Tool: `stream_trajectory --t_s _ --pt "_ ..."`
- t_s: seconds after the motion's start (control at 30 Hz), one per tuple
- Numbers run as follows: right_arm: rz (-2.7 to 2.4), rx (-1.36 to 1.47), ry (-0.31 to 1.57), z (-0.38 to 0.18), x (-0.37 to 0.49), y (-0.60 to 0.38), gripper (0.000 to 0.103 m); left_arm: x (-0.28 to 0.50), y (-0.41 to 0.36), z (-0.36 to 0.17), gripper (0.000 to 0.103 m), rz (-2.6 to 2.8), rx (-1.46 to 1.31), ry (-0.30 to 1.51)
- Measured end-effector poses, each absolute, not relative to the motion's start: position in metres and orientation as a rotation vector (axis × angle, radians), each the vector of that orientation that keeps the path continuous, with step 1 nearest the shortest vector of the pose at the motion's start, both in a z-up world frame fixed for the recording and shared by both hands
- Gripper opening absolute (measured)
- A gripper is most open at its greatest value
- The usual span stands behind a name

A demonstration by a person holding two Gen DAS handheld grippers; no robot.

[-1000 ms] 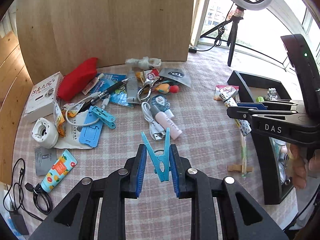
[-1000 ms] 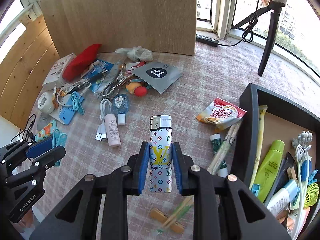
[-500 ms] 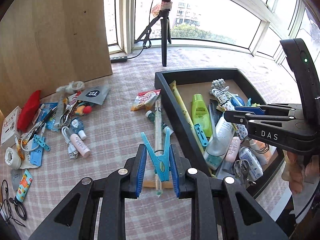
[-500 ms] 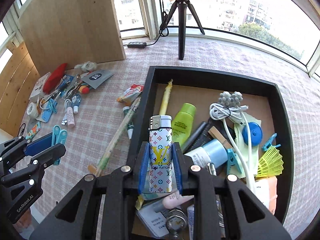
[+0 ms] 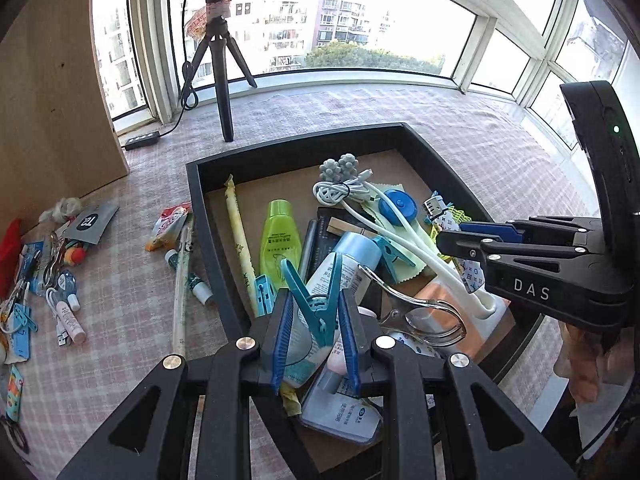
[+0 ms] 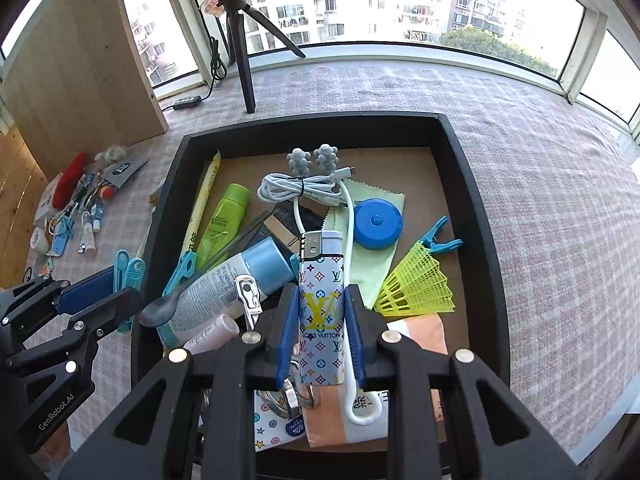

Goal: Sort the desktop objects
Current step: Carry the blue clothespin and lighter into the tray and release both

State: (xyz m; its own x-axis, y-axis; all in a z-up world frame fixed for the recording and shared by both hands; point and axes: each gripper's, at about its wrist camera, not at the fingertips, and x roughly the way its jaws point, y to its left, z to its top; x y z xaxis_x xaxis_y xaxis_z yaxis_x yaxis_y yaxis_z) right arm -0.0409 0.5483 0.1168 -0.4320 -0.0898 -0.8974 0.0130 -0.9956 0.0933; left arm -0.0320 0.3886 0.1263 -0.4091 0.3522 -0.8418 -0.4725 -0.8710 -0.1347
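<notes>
Tray (image 5: 436, 152), black and full of small things, lies under both my grippers. My left gripper (image 5: 316, 332) is over the tray's near left corner; its jaws have just been opening a little, and the teal clothespin (image 5: 316, 304) stands between them, still touching the blue pads as far as I can see. My right gripper (image 6: 322, 336) holds the patterned lighter (image 6: 322, 312) upright, pads pressed on both sides, above the tray's near middle. Many unsorted objects (image 5: 60, 280) remain left of the tray.
</notes>
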Motion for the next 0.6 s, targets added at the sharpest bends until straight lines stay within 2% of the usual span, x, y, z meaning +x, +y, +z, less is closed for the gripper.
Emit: stream_trajectory --t_s 0.03,0.07,0.1,0.13,0.6 --pt "-2.605 1.634 -0.105 0.117 -0.04 0.549 0.027 -0.032 0.391 0.127 0.039 2.287 -1.324 0.176" --pt "-2.612 1.631 -0.098 0.118 -0.039 0.55 0.035 -0.031 0.393 0.127 0.053 2.293 -1.319 0.177" --pt "-2.618 1.624 -0.095 0.12 -0.038 0.551 0.039 -0.03 0.394 0.129 0.056 2.302 -1.31 0.176" --pt "-2.621 1.614 -0.095 0.121 -0.037 0.552 0.043 -0.029 0.396 0.13 0.056 2.309 -1.302 0.178" --pt "-2.605 1.573 -0.066 0.127 -0.032 0.54 0.043 -0.021 0.39 0.139 0.055 2.356 -1.279 0.201"
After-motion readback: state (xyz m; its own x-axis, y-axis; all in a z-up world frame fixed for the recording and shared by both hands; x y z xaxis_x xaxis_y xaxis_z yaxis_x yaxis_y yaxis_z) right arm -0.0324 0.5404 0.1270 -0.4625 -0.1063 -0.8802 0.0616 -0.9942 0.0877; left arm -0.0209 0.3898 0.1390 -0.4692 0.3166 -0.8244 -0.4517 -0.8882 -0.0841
